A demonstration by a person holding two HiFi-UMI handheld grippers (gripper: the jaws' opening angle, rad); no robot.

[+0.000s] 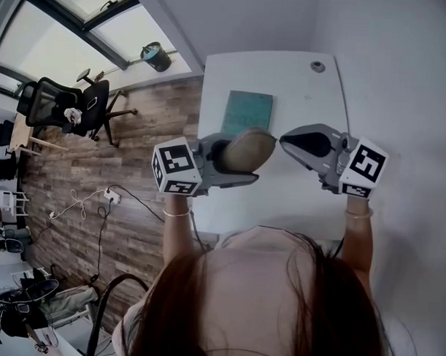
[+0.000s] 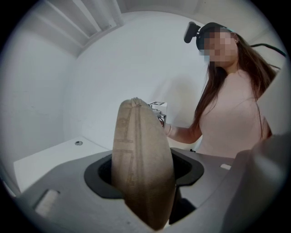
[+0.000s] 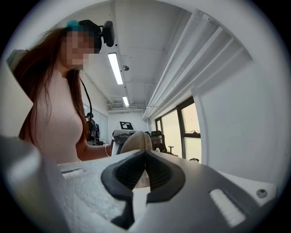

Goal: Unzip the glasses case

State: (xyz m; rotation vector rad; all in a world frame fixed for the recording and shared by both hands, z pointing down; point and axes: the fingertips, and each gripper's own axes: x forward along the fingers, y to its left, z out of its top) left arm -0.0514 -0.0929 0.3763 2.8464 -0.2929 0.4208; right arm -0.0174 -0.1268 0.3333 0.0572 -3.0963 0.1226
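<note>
A tan oval glasses case (image 1: 247, 148) is held up above the white table (image 1: 292, 81), with my left gripper (image 1: 236, 164) shut on its middle. In the left gripper view the case (image 2: 142, 159) stands on edge between the grey jaws, its seam facing the camera, and my left gripper (image 2: 143, 178) grips its lower half. My right gripper (image 1: 283, 140) points at the case's right end from the right, its tips just beside it. Its black pads (image 3: 157, 175) meet with nothing visible between them. The case (image 3: 135, 142) shows just past my right gripper (image 3: 144, 157).
A teal book (image 1: 249, 111) lies flat on the table behind the case. A round cable grommet (image 1: 317, 66) sits near the table's far edge. A black office chair (image 1: 72, 106) stands on the wooden floor to the left, with cables (image 1: 98, 198) nearby.
</note>
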